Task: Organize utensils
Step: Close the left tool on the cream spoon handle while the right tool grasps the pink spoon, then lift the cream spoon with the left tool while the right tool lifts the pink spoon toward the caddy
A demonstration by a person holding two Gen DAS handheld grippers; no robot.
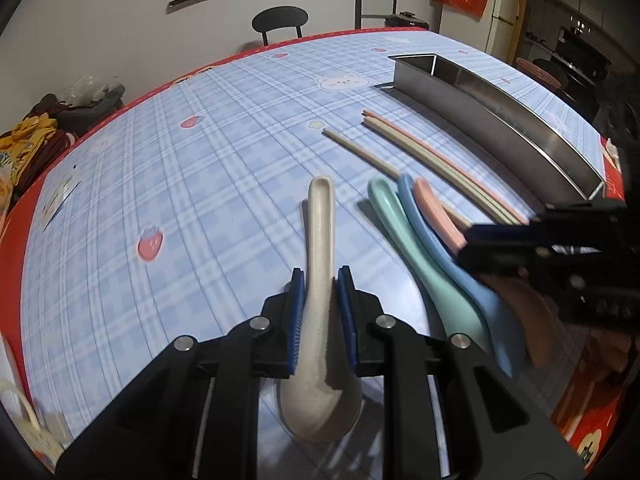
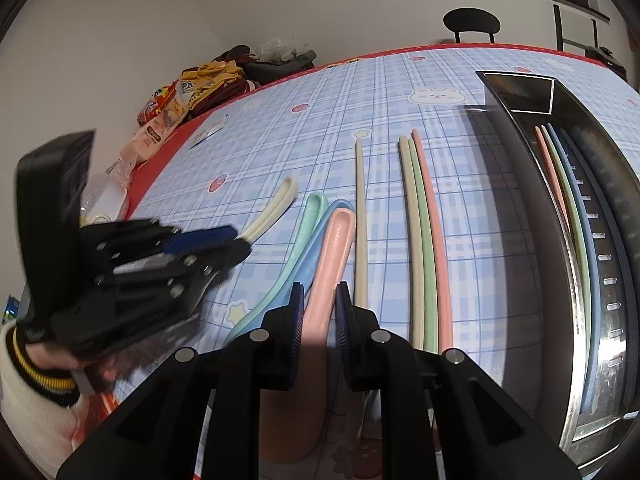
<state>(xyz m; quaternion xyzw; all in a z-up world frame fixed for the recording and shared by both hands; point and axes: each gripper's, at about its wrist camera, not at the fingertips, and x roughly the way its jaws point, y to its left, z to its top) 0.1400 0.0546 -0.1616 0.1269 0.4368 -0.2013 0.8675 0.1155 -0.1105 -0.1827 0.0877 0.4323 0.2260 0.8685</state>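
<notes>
A cream spoon (image 1: pixel 320 240) lies on the blue plaid tablecloth with my left gripper (image 1: pixel 321 276) shut on its handle, bowl toward the camera. My right gripper (image 2: pixel 319 290) is shut on the handle of a pink spoon (image 2: pixel 332 256). A green spoon (image 2: pixel 308 216) and a blue spoon (image 2: pixel 338 205) lie side by side against the pink one's left. Right of them lie one cream chopstick (image 2: pixel 361 220) and three more chopsticks (image 2: pixel 420 240). The steel tray (image 2: pixel 520 200) on the right holds several chopsticks (image 2: pixel 568 200). The two grippers are close together.
Clothes and snack bags (image 2: pixel 192 88) are piled at the table's far left edge. A black chair (image 1: pixel 279 20) stands behind the far edge. A person's hand in a white sleeve (image 2: pixel 36 376) holds the left gripper. The tray (image 1: pixel 500 112) runs along the right side.
</notes>
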